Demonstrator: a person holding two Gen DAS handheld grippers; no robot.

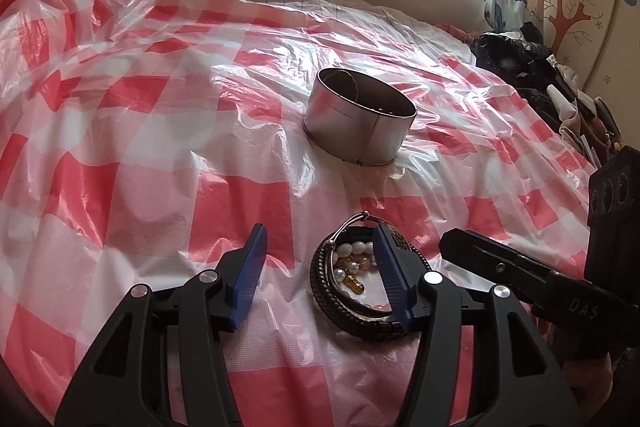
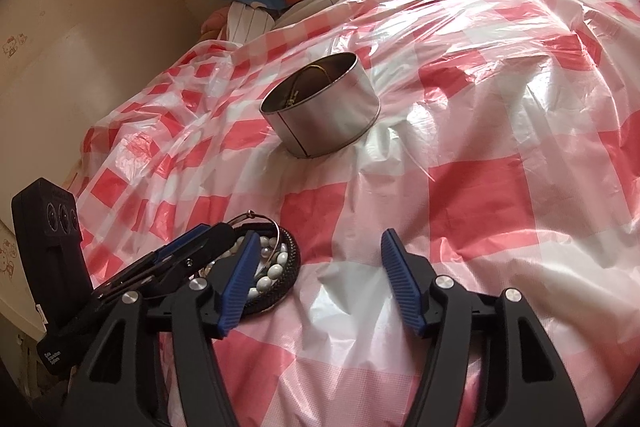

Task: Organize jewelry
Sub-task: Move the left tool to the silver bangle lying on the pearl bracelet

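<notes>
Beside both parted claws, piled bracelets (image 1: 352,279).

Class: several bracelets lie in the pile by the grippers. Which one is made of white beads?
The pearl bracelet, inside the pile: a string of white oval beads. The braided black bracelet is a dark cord; the thin metal bangle is bare wire.

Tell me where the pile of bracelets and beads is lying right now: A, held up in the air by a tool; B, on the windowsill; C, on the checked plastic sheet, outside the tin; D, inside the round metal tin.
C: the pile of bracelets and beads rests on the checked plastic sheet, nearer the cameras than the round metal tin.
</notes>
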